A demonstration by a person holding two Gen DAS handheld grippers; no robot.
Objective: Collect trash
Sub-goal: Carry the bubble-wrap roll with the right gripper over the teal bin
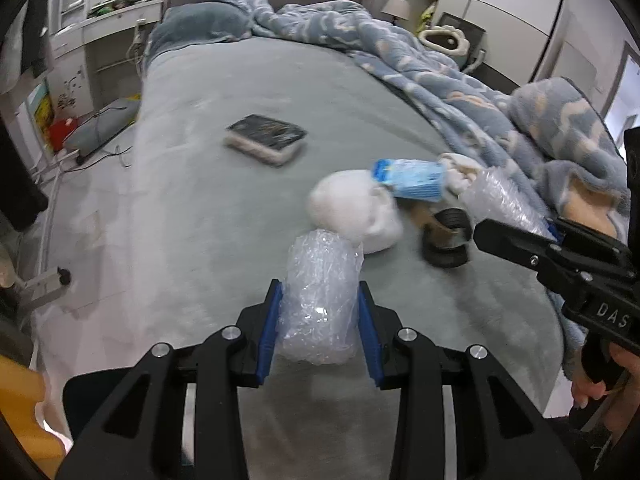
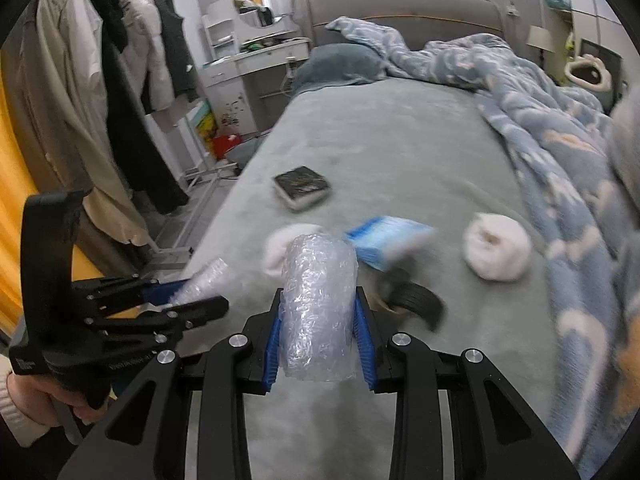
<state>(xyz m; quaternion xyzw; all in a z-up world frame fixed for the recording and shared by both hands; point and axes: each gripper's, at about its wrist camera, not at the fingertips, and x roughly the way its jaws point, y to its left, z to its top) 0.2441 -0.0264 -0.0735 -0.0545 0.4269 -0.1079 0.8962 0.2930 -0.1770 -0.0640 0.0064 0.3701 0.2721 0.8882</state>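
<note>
My left gripper (image 1: 320, 316) is shut on a roll of clear bubble wrap (image 1: 320, 296) above the grey bed (image 1: 240, 184). My right gripper (image 2: 318, 332) is shut on a second bubble wrap roll (image 2: 318, 304); it also shows in the left wrist view (image 1: 500, 200). On the bed lie a white fluffy ball (image 1: 352, 212), a blue and white packet (image 1: 412, 180), a black tape roll (image 1: 448, 240), and another white fluffy ball (image 2: 496, 252). The left gripper shows at the left of the right wrist view (image 2: 192, 296).
A black-topped box (image 1: 266, 138) lies mid-bed. A blue patterned blanket (image 1: 460, 80) is bunched along the right side. Coats (image 2: 100, 80) hang at the left, with a white vanity (image 2: 256, 56) by the headboard. A yellow surface (image 1: 20, 408) is at the far left.
</note>
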